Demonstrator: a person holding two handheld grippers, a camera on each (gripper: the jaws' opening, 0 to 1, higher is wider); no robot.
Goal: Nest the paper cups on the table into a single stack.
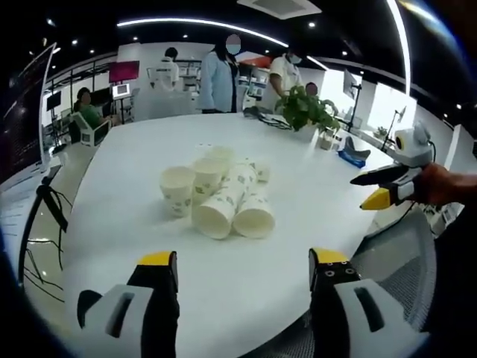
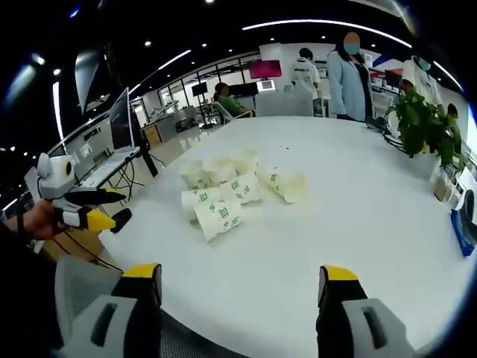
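Observation:
Several white paper cups with green print [image 1: 216, 194] sit clustered in the middle of the white table [image 1: 149, 142]. Some stand upright [image 1: 177, 186]; others lie on their sides [image 1: 255, 216]. My left gripper [image 1: 243, 261] is open over the near table edge, well short of the cups and holding nothing. My right gripper [image 1: 376, 189] comes in from the right, held by a hand [image 1: 447, 183], jaws apart. In the right gripper view the cup cluster [image 2: 223, 195] lies ahead of my open right gripper [image 2: 240, 274], and the left gripper [image 2: 93, 210] hovers at the table's left edge.
A potted plant [image 1: 305, 108] and a blue object [image 1: 350, 156] stand at the table's far right. Several people [image 1: 220, 78] are at the far end. A mesh chair [image 1: 402, 261] is by the near edge. Monitors [image 2: 119, 119] stand on a side desk.

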